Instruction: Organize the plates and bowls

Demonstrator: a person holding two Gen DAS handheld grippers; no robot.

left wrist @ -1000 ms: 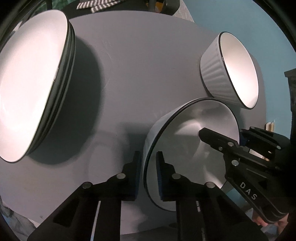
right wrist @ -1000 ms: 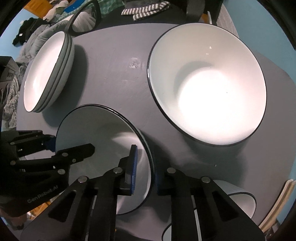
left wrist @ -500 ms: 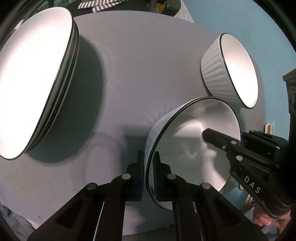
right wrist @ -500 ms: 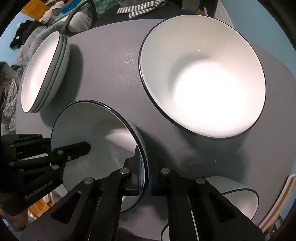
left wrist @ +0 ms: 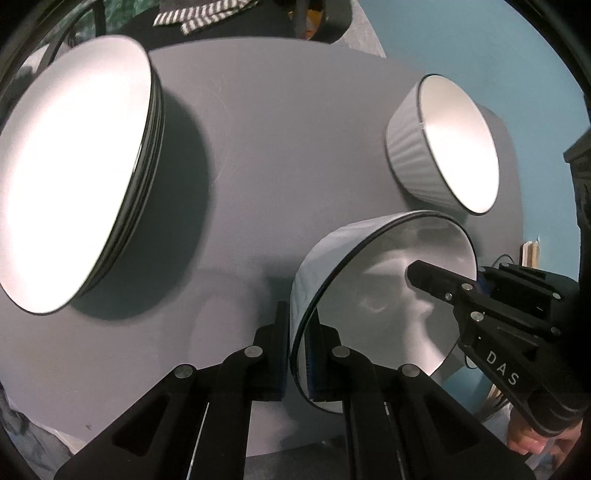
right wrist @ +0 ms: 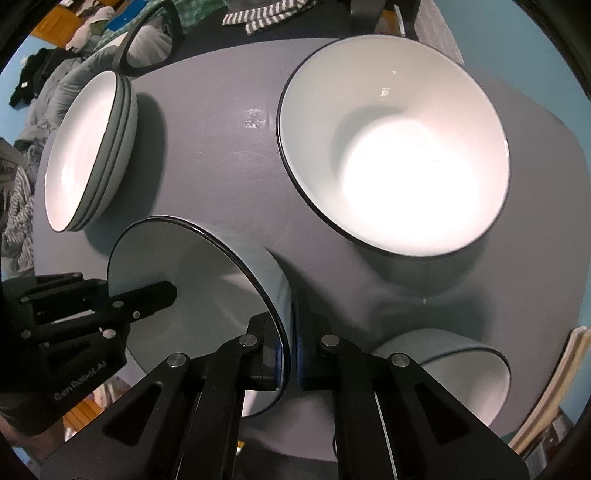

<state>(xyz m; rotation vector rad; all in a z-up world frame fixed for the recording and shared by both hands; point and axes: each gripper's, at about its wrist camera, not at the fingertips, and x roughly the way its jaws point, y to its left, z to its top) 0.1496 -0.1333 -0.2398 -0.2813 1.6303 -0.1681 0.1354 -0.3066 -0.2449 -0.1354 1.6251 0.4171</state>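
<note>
Both tongs clamp one bowl [left wrist: 388, 295] by opposite rims, near table [left wrist: 258, 166] edge: left gripper [left wrist: 297, 354], right gripper [right wrist: 293, 354]. Stacked plates [right wrist: 88, 155] far left done. Large bowl [right wrist: 395, 147] and ribbed bowl [left wrist: 443, 144] remain loose.

**Two wrist fisheyes looking steeply down on one table**

The left wrist view looks down along its own black fingers from close above the round grey table [left wrist: 258, 155], facing its far edge. The right wrist view does likewise from the opposite side of the shallow white black-rimmed bowl [left wrist: 388, 295], which fills the foreground of both. Each shows the other gripper across that bowl. Both also share the stack of white plates [left wrist: 74, 177] and the striped cloth [right wrist: 266, 14].
</note>
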